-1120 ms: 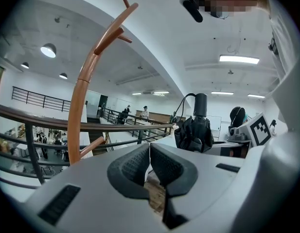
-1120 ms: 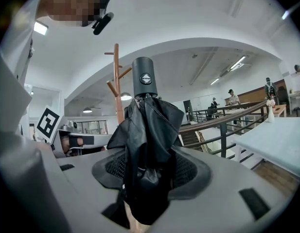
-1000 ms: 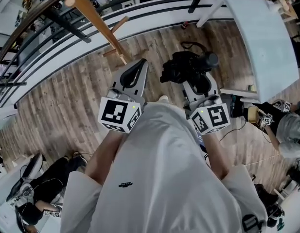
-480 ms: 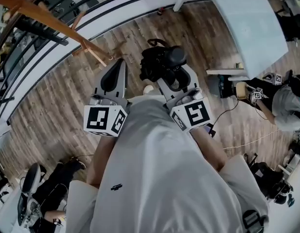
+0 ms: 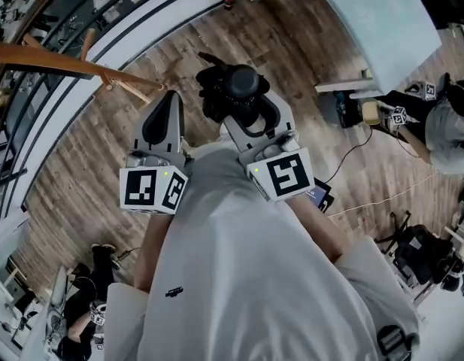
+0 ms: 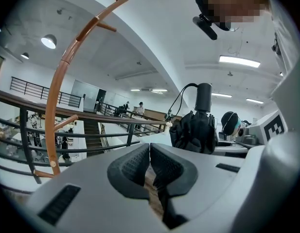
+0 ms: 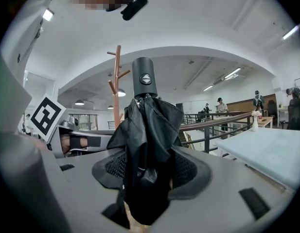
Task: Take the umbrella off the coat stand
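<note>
Umbrella (image 7: 146, 125) within right gripper (image 7: 150, 171)

Things only partly seen
The umbrella (image 7: 145, 125) has its lower end hidden in the right gripper (image 7: 150, 168); the coat stand (image 5: 59, 60) runs off the left edge.

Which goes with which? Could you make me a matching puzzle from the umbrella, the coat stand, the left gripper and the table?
Things:
1. umbrella
2. coat stand
3. left gripper
4. table

Descriptions:
A. jaws together, nothing between them
B. brown wood, pegs bare
C. black, folded, clamped in the right gripper
D. white, flat top

Pairs: 1-C, 2-B, 3-A, 4-D
</note>
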A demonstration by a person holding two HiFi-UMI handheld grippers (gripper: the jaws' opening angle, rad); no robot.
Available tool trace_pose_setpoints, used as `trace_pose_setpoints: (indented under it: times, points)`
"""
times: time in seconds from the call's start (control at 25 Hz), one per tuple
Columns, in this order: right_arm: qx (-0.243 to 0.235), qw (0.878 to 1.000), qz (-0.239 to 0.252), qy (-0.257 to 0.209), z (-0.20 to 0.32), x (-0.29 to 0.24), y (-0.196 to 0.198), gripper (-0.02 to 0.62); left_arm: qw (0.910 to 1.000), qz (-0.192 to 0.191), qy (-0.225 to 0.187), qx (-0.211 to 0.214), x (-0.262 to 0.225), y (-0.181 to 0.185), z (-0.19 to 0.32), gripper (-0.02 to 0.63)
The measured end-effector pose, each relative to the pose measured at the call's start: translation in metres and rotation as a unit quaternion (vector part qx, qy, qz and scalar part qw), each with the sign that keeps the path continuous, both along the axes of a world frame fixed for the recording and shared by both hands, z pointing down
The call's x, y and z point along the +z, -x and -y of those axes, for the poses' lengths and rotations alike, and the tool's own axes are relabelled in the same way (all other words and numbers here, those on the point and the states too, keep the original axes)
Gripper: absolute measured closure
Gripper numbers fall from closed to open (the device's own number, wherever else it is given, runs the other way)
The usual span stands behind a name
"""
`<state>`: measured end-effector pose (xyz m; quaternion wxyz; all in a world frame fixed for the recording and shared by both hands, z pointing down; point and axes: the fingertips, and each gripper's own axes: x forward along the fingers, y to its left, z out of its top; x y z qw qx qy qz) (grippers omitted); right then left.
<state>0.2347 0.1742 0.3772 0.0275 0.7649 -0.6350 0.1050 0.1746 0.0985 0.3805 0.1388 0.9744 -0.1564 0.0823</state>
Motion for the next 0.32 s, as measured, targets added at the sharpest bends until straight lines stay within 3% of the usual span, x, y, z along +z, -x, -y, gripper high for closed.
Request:
trace_pose_setpoints:
  times: [0.32]
  points:
    - [0.014,0.999,0.03,0.012,-0.028,0.016,-0.007,0.348,0.9998,0.009,0.006,0.015,0.006,-0.01,-0.018,0.583]
